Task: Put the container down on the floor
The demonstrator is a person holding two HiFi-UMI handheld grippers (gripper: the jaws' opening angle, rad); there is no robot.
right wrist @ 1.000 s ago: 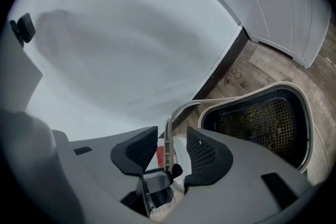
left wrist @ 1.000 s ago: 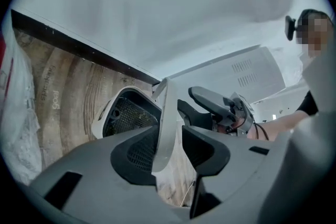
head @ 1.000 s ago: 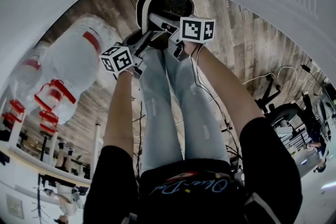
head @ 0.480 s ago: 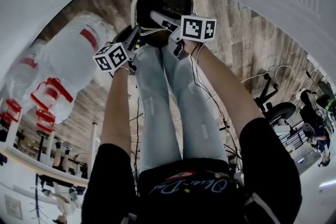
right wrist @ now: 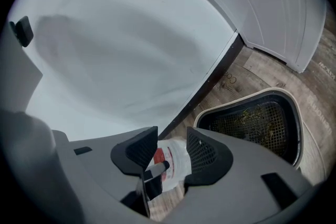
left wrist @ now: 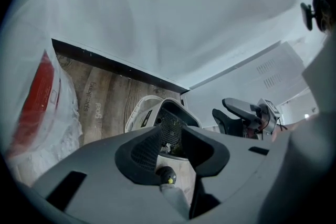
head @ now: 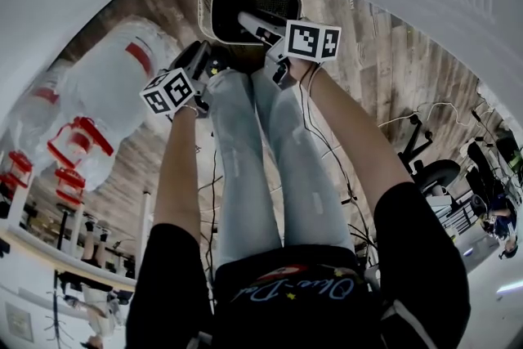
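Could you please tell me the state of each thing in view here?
White-rimmed black mesh container: upright on the wooden floor, open-topped, held by neither gripper.
Left gripper: open, jaws just closed slightly, nothing between them.
Right gripper: open, empty.
Clear plastic bag with red label: lying on the floor.

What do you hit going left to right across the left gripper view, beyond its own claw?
plastic bag with red print → wooden floor → container → right claw
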